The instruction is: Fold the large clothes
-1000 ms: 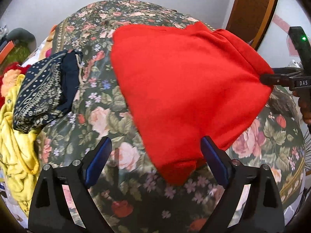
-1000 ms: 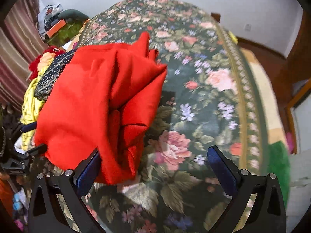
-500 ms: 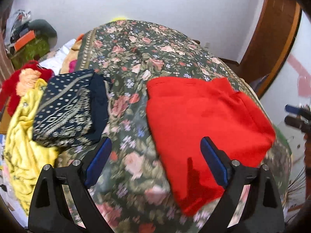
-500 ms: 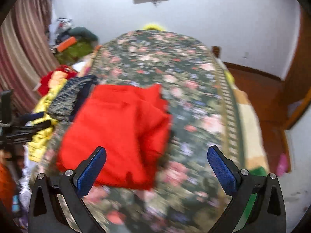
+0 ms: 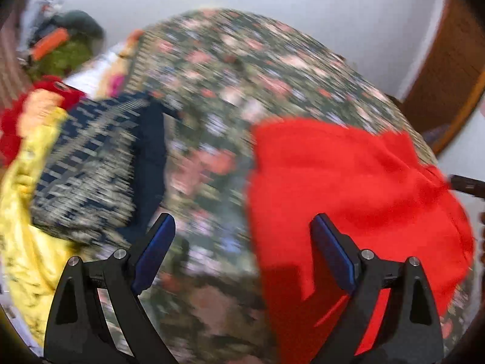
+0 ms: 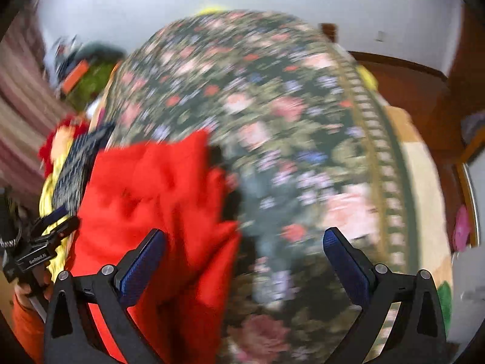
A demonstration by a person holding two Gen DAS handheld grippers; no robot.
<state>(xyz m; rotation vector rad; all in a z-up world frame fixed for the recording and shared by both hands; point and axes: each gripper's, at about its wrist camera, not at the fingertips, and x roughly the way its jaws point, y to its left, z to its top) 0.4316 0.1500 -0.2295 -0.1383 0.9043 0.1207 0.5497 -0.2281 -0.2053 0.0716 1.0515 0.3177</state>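
Left wrist view puts your left hand-held gripper (image 5: 242, 253) low in the frame with its blue pads spread wide and nothing between them; it is released. Just beyond its right finger lies the red garment (image 5: 348, 188), resting on the floral bedspread (image 5: 242, 75) near the bed's closer edge, partly folded into a rough block with a loose lower corner hanging toward you. In the right wrist view your right hand-held gripper (image 6: 244, 261) is likewise spread and empty, with the red cloth bunched beside its left finger and rumpled, not flat, along that side.

Farther out, a dark patterned garment (image 5: 91, 163) sits on the bed well to the left of the red one, on top of a yellow cloth (image 5: 27, 242) at the bed's side. Beyond that are a heap of clutter by the wall and a wooden door frame (image 5: 448, 69).

Both views are smeared, so your hands appear to be moving fast. The risk from here, as I judge it, is closing on a single layer of the bunched edge: the fold underneath would then drag open. Pulling toward you could also slide the soft cloth off the bed's edge. A hurried grab may also catch the bedspread along with the garment.
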